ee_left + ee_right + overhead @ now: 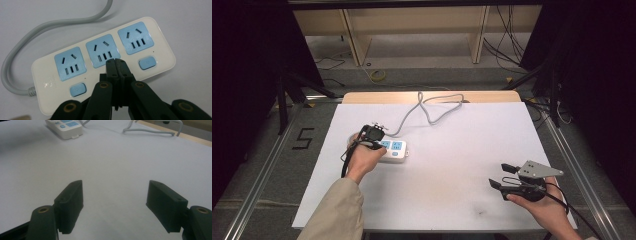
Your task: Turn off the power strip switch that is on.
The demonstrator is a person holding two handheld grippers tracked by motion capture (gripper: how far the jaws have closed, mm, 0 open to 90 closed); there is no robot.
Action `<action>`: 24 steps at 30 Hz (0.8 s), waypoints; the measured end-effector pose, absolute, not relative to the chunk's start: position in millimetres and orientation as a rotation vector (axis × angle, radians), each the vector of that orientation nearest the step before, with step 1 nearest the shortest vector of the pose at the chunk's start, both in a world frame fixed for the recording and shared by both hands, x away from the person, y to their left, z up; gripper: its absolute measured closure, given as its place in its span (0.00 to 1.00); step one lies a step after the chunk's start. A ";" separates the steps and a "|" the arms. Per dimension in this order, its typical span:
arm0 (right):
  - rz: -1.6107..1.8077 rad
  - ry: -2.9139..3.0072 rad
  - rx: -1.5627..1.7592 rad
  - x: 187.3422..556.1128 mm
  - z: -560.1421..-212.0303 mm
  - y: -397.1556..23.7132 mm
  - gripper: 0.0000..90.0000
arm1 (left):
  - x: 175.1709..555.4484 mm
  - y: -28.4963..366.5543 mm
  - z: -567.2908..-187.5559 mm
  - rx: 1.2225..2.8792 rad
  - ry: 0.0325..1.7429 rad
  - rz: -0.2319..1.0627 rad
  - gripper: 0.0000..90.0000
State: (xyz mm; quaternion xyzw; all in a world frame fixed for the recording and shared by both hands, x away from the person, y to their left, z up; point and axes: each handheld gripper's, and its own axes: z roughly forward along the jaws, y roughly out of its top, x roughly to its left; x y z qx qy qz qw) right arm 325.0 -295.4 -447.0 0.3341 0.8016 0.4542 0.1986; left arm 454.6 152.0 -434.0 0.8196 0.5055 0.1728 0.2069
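White table [452, 170] bears power strip [100, 62], its sockets empty.

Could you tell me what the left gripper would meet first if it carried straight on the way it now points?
Most likely the power strip: the shut left gripper points down at its middle blue socket, tips just at that socket's lower edge. Whether they already touch is unclear.

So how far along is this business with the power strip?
Hard to call anything finished: the power strip lies flat on the white table with all three blue sockets empty. In hand now: the left tongs, pressed shut, sit over the strip below its middle socket, perhaps about to press something. The right tongs wait open, away from the strip. Any actual pressing or moving looks still ahead.
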 end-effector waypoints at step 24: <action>1.266 2.253 0.927 325.4 -447.9 -295.0 0.33 | 466.9 144.3 -430.5 2.327 1.446 0.410 1.00</action>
